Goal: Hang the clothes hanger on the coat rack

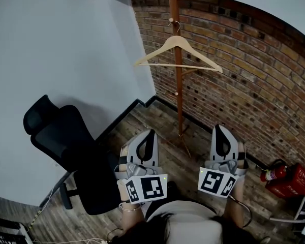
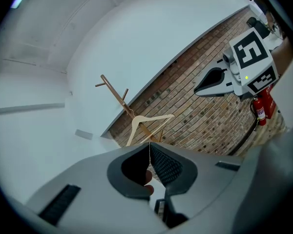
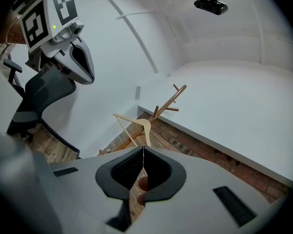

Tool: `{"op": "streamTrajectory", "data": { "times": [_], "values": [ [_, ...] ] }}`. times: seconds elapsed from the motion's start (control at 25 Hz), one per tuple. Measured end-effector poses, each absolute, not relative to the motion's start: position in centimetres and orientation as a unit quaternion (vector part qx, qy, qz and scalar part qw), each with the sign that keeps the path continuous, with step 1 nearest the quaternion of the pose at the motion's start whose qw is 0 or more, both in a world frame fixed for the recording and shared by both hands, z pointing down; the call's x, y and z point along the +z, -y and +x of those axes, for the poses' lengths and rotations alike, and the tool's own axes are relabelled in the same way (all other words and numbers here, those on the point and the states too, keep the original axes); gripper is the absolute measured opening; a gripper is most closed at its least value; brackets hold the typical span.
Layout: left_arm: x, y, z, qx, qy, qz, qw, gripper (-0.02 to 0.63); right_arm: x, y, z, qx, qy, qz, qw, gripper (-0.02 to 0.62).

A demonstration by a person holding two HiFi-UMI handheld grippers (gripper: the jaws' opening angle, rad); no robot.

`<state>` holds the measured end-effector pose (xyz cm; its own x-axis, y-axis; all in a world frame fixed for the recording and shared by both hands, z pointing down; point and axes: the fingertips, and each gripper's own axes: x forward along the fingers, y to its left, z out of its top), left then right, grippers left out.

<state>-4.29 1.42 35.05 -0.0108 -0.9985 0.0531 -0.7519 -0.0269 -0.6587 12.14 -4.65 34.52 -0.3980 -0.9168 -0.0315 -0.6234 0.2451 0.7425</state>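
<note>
A pale wooden clothes hanger (image 1: 179, 50) hangs by its hook on a peg of the wooden coat rack (image 1: 178, 90), which stands against the brick wall. Both grippers are low in the head view, well short of the rack and apart from the hanger. My left gripper (image 1: 151, 134) is shut with nothing in it. My right gripper (image 1: 218, 129) is shut and empty too. In the left gripper view the hanger (image 2: 147, 123) shows just beyond the closed jaws (image 2: 149, 143). In the right gripper view the hanger (image 3: 136, 123) and the rack (image 3: 169, 101) lie past the closed jaws (image 3: 143, 148).
A black office chair (image 1: 66, 136) stands left of my left gripper by the white wall (image 1: 66, 50). A red fire extinguisher (image 1: 274, 173) and a red box (image 1: 293, 182) lie on the floor at the right, below the brick wall (image 1: 254, 75).
</note>
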Motion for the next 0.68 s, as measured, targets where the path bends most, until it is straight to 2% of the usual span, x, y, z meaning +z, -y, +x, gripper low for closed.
{"op": "streamTrajectory", "data": {
  "times": [0.68],
  "values": [
    [34.0,-4.3,-1.6,-0.210,-0.671,-0.685,0.192,0.011,34.2,2.7,14.5,-0.315,0.781,0.504,0.191,0.037]
  ]
}}
